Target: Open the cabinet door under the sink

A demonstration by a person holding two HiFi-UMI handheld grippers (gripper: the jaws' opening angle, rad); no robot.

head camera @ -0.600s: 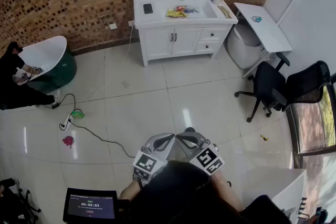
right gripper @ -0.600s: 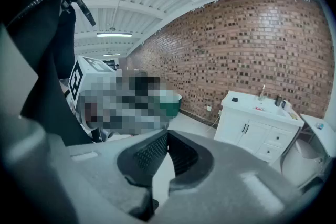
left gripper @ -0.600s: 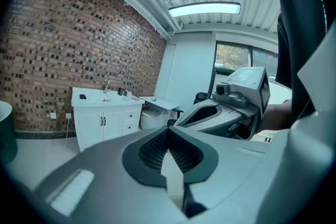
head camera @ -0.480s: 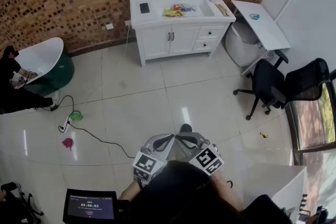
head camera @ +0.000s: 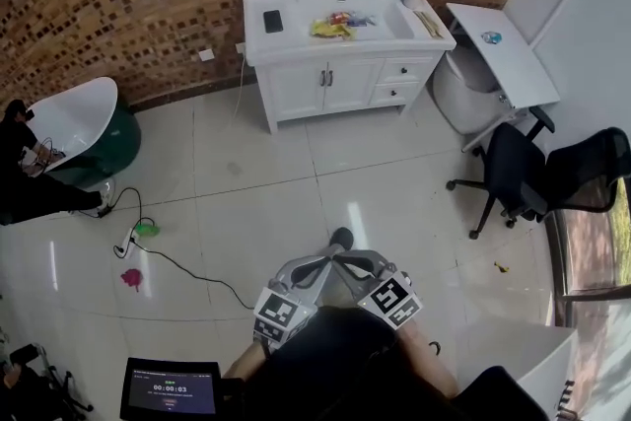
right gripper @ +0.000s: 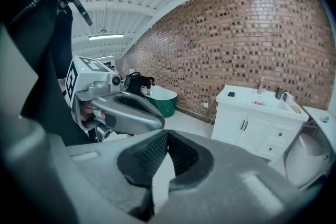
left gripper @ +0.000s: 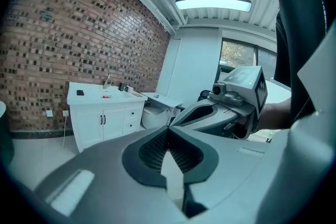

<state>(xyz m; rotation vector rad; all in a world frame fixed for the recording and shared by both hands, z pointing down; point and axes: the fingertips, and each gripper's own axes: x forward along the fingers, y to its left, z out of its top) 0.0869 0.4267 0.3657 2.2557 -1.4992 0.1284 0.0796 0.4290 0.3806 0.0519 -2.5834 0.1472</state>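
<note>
The white vanity cabinet (head camera: 340, 64) stands against the brick wall far across the floor, with its two closed doors (head camera: 325, 82) under the sink (head camera: 345, 15). The doors also show in the left gripper view (left gripper: 102, 122) and the right gripper view (right gripper: 244, 126). Both grippers are held close to my body at the bottom of the head view, far from the cabinet. My left gripper (head camera: 320, 263) (left gripper: 168, 128) is shut with nothing in it. My right gripper (head camera: 357, 259) (right gripper: 167, 134) is shut and empty too, tip beside tip with the left.
Glossy tiled floor lies between me and the cabinet. A cable and power strip (head camera: 128, 237) lie at left near a green-and-white tub (head camera: 84, 128) and a seated person (head camera: 25, 182). A white desk (head camera: 503, 54) and a black office chair (head camera: 537, 177) stand at right.
The head view has shifted slightly, so the room sits a little differently in the picture. Both grippers keep the same pose, shut and side by side.
</note>
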